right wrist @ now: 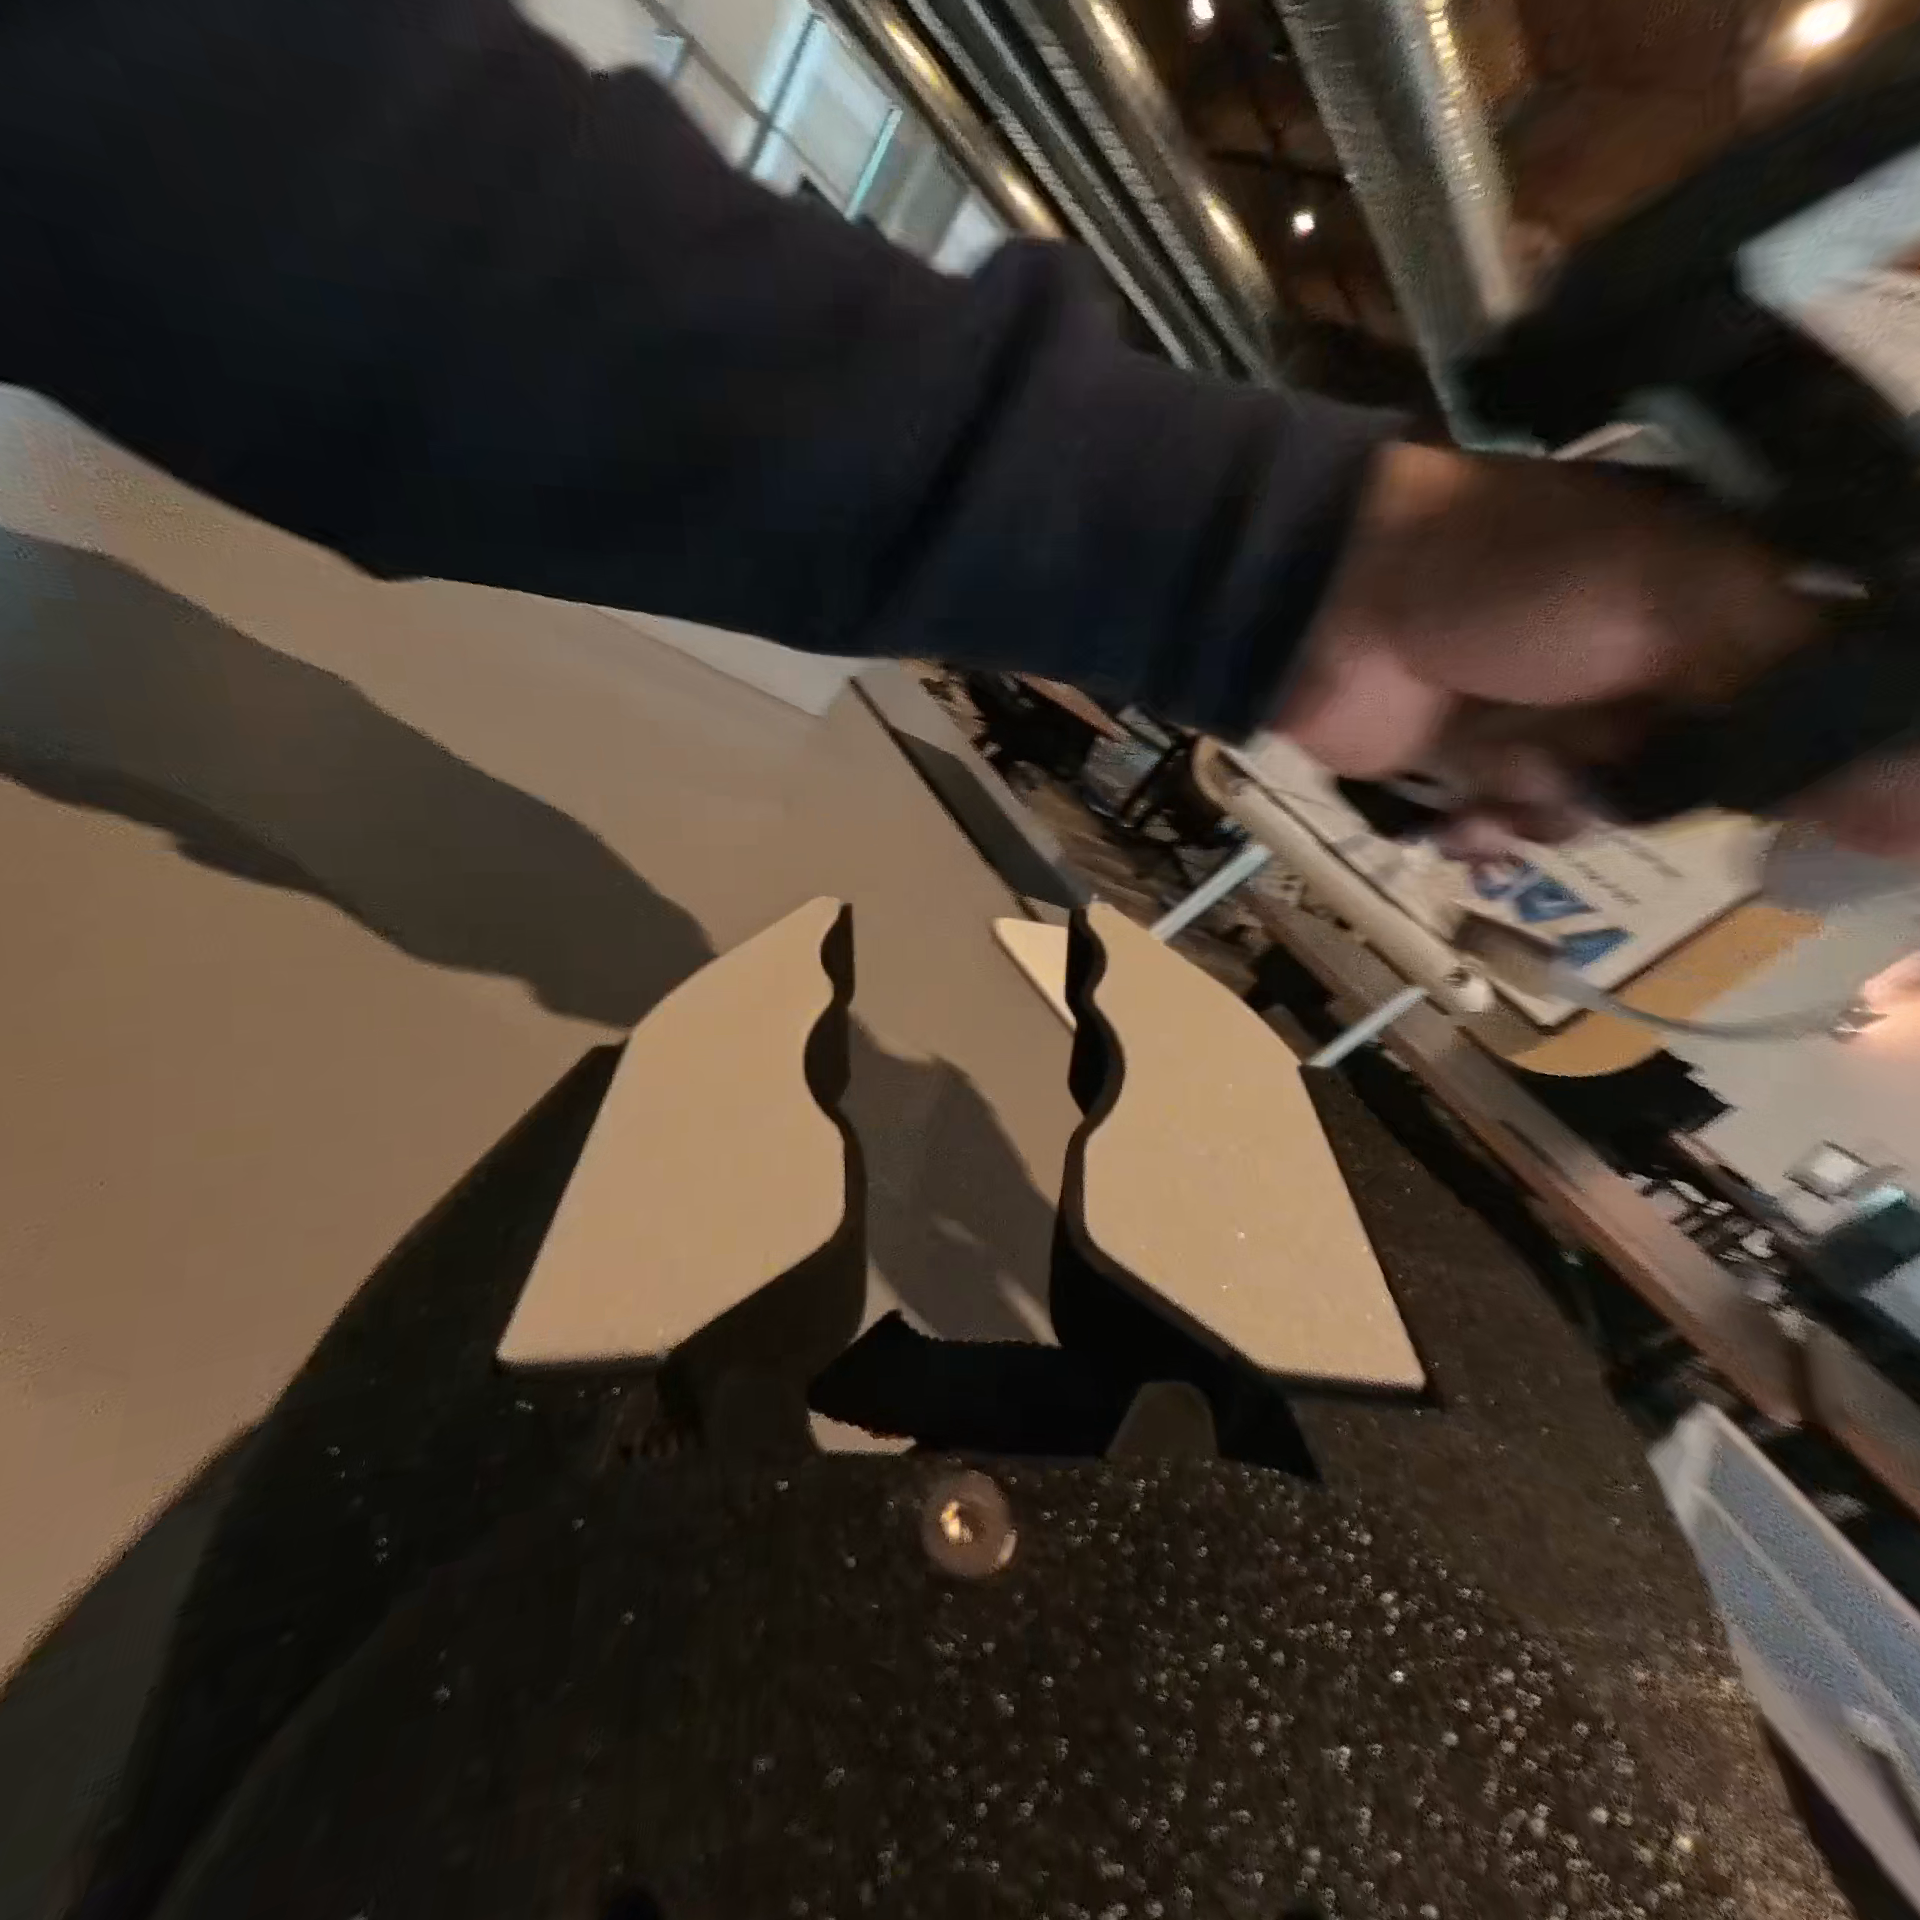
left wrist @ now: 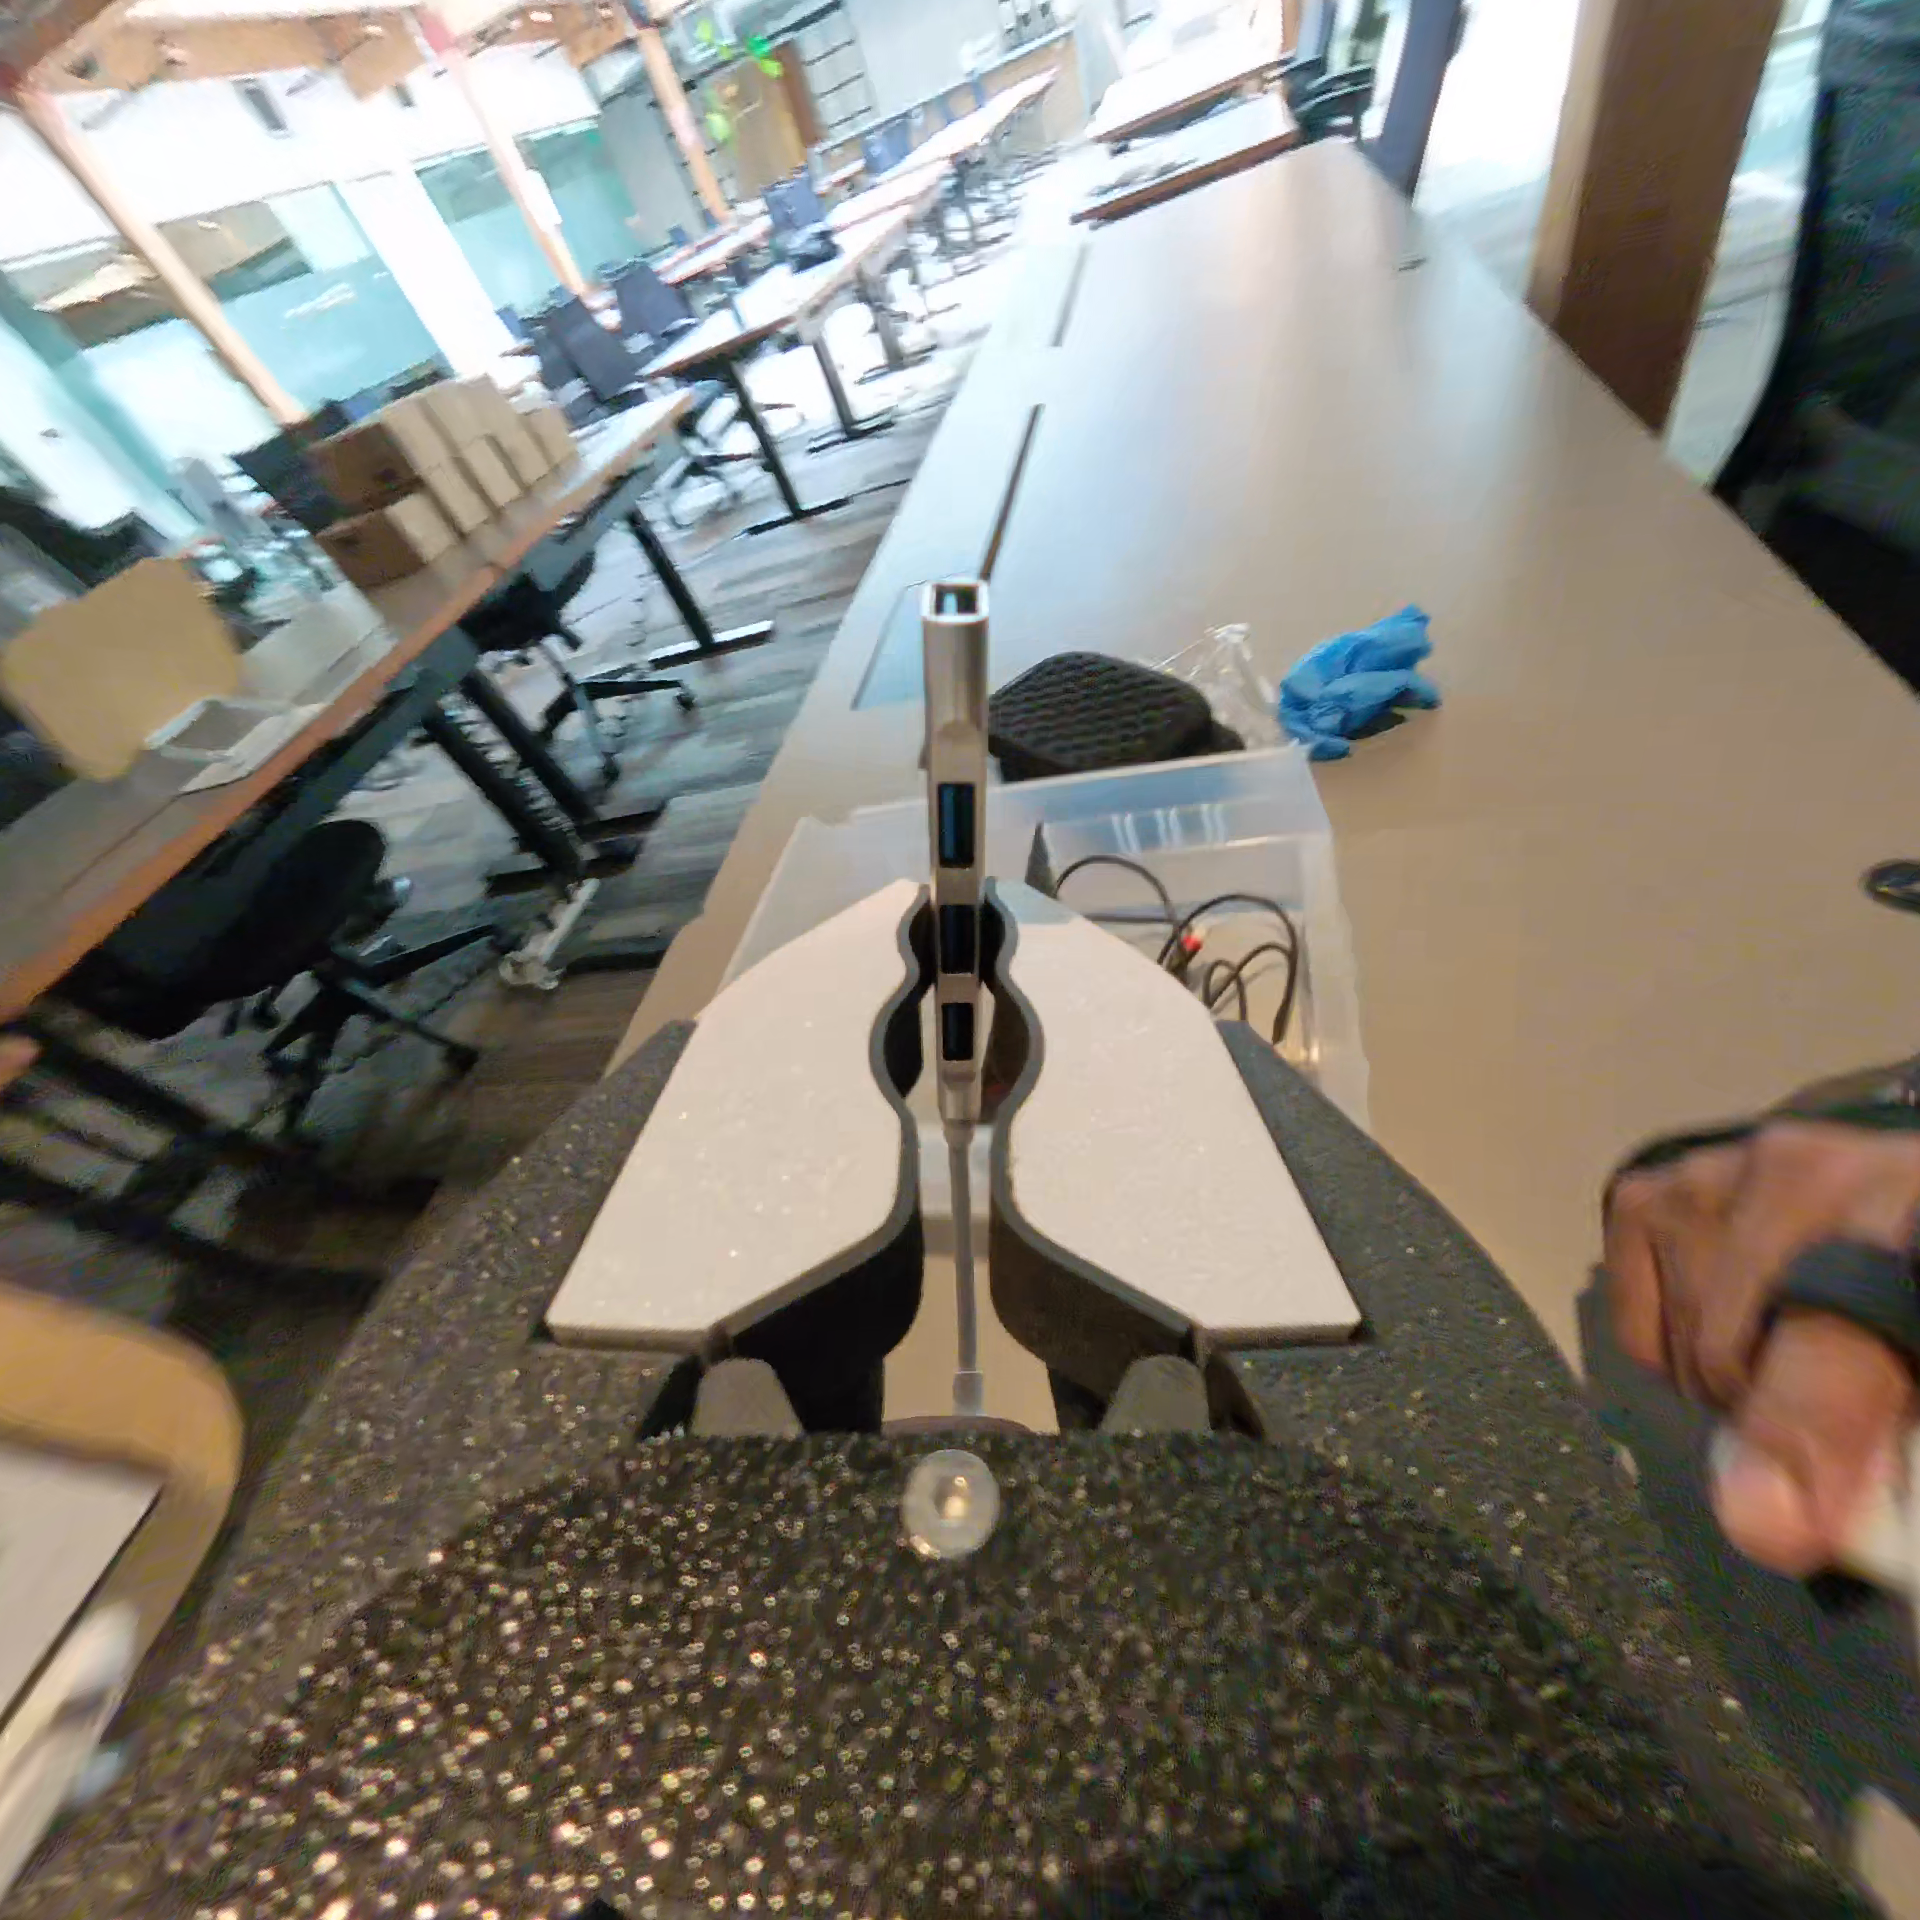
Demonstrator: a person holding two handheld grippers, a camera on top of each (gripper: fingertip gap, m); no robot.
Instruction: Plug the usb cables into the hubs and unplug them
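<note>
My left gripper [left wrist: 956, 914] is shut on a slim silver USB hub [left wrist: 954, 748], held edge-on and sticking out past the fingertips, above the table. Its side ports face me and none has a plug in it. Its short white cable [left wrist: 964, 1268] runs back between the fingers. Black USB cables [left wrist: 1236, 956] lie in a clear plastic bin [left wrist: 1195, 790] just behind the hub. My right gripper [right wrist: 961, 925] is open and empty, above the beige table [right wrist: 260, 1039]. A dark sleeve [right wrist: 727, 416] and a hand [right wrist: 1538, 644] cross above it, blurred.
A black mesh object [left wrist: 1091, 707] and a blue glove [left wrist: 1351, 675] lie behind the bin on the long beige table [left wrist: 1507, 623]. A hand [left wrist: 1766, 1330] shows at the right edge. Desks, chairs and cardboard boxes [left wrist: 416, 488] stand off to the left. The grippers' ends are close to 25 cm from one another.
</note>
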